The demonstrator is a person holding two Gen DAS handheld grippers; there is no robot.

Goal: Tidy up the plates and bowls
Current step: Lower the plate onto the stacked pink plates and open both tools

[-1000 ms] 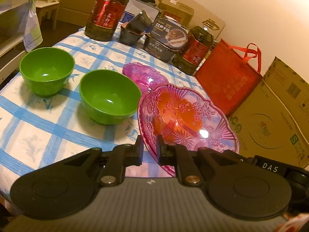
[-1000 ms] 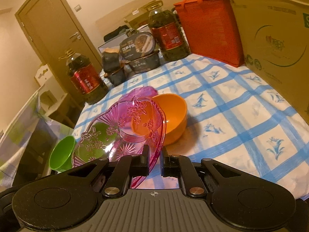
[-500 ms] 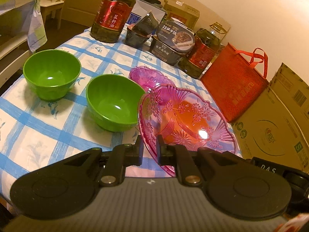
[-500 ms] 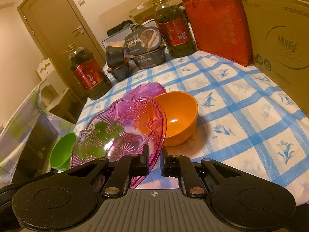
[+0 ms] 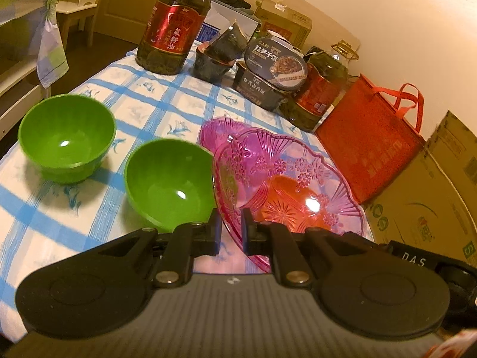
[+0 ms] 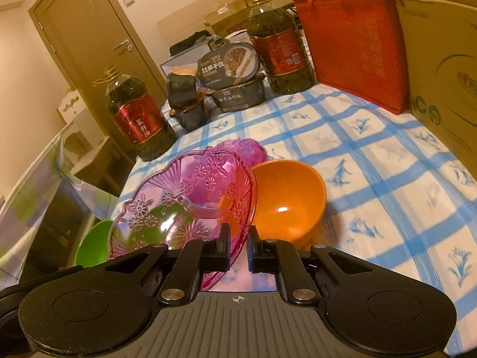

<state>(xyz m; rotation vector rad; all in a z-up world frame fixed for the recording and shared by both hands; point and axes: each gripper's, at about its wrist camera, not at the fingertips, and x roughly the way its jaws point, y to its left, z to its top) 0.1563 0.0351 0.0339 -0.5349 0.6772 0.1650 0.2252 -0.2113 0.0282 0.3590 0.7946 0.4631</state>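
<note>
Both grippers pinch the rim of one large pink transparent plate [image 5: 286, 179], held tilted above the table. My left gripper [image 5: 231, 229] is shut on its near edge, and my right gripper [image 6: 238, 247] is shut on the opposite edge of that plate [image 6: 184, 203]. Two green bowls [image 5: 67, 137] [image 5: 170, 182] stand on the checked tablecloth left of the plate. An orange bowl [image 6: 286, 197] sits just right of the plate in the right wrist view, and shows through the plate in the left. A second pink plate [image 5: 220, 128] lies flat behind.
Two large oil bottles [image 5: 173, 24] [image 6: 277, 44], stacked dark food boxes [image 5: 268, 74] and small dark cups [image 6: 184, 101] line the far table edge. A red bag [image 5: 369, 140] and cardboard box [image 5: 441, 197] stand along the right side. A door [image 6: 89, 44] is behind.
Both grippers have carried the pink plate forward and a little higher over the table. The bowls and the far pink plate have stayed put.
</note>
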